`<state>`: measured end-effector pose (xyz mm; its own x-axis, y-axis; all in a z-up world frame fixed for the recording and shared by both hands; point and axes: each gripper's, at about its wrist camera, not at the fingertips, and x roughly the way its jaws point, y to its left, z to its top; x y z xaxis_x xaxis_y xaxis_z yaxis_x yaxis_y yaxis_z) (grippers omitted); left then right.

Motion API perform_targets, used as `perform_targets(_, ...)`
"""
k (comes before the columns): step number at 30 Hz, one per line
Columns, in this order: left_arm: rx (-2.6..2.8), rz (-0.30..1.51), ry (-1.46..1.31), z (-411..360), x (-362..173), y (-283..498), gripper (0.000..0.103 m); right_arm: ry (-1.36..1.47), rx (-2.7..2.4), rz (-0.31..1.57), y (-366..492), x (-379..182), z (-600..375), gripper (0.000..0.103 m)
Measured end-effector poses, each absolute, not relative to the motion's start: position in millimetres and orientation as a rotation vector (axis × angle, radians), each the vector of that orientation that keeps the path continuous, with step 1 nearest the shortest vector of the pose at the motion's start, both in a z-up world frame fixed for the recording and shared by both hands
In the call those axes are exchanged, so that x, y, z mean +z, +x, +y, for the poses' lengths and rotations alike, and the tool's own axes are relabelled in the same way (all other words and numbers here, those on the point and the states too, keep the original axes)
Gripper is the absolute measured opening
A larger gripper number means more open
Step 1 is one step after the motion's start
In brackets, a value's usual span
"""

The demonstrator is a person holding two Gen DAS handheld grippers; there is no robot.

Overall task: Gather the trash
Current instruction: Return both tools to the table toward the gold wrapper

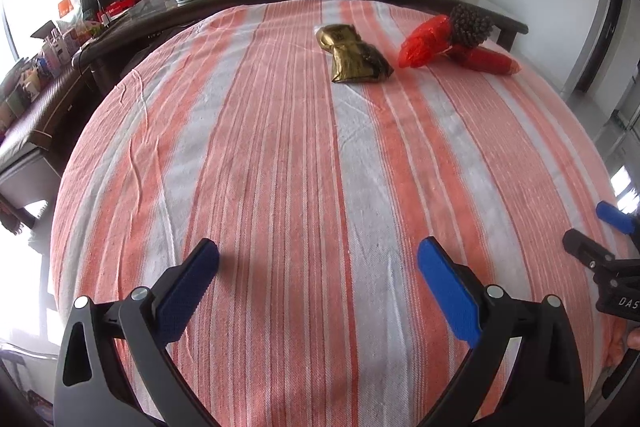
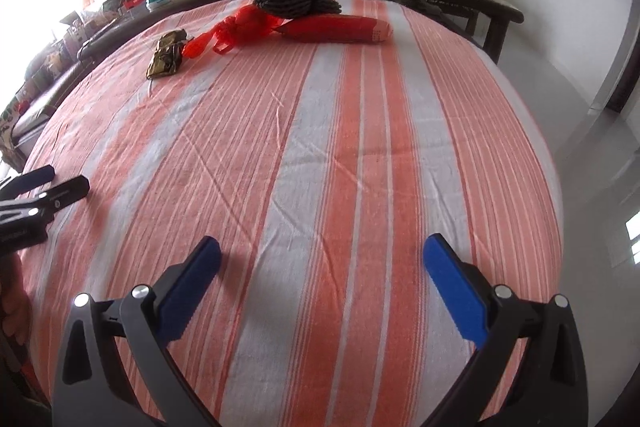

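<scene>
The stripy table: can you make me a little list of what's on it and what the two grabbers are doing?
surface: orange and white striped cloth
gold wrapper: crumpled, far side, alone
red plastic bag: right of the wrapper
red tube package: lying flat, touching the bag
dark beaded bundle: resting against the bag and tube
left hand-held gripper: open, holding nothing
right hand-held gripper: open, holding nothing
trash picked up: none yet

Left claw [image 1: 318, 259], right claw [image 2: 322, 257] agape.
</scene>
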<state>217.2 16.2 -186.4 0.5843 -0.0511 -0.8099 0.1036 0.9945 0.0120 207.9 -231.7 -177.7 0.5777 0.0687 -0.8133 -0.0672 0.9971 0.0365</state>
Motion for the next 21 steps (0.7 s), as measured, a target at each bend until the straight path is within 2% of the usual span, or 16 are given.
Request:
perform_targets(11, -0.088, 0.942, 0.063, 13, -186, 217, 0.098, 0.000, 0.074, 0.966, 210, -177, -232, 0.098)
perform_targets(15, -0.088, 0.942, 0.064, 14, -186, 217, 0.098, 0.055, 0.060, 1.029, 224, -172, -233, 0.098)
perform_targets(21, -0.092, 0.944, 0.060, 14, -186, 217, 0.098, 0.036, 0.065, 1.028, 248, -174, -222, 0.098)
